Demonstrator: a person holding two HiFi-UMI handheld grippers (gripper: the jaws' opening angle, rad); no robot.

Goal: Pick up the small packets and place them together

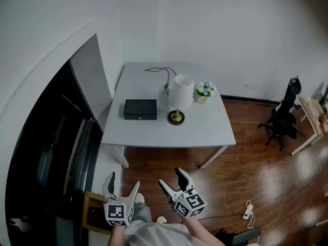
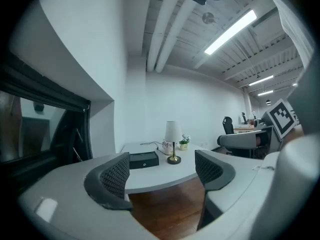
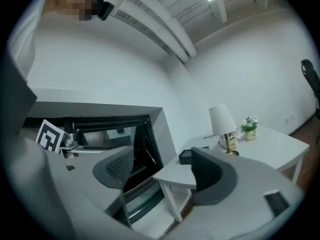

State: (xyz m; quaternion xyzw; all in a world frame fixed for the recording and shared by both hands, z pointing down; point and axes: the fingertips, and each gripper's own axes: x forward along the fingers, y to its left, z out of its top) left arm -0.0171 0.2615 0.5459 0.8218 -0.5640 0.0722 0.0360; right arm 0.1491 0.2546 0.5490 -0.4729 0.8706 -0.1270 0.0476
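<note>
The task has not really begun; this reads as the approach. The left claw (image 1: pixel 123 183) and right claw (image 1: pixel 170 177) hang low at 6 o'clock in the head view, well short of the desk (image 1: pixel 205 129) at 12 o'clock. Each claw's own view shows its jaws spread wide with nothing between them.

No packets show in any view. On the desk stand a black box (image 1: pixel 140 109) at its 9 o'clock side, a lamp (image 1: pixel 180 92) near the middle and a plant (image 1: pixel 204 91) just at the lamp's 3 o'clock. A cable (image 1: pixel 161 70) trails toward the far edge. The packets may be in the box or too small to see; I cannot tell.

Next, step up to the desk, find the packets, then bring one spread claw down over the first.
</note>
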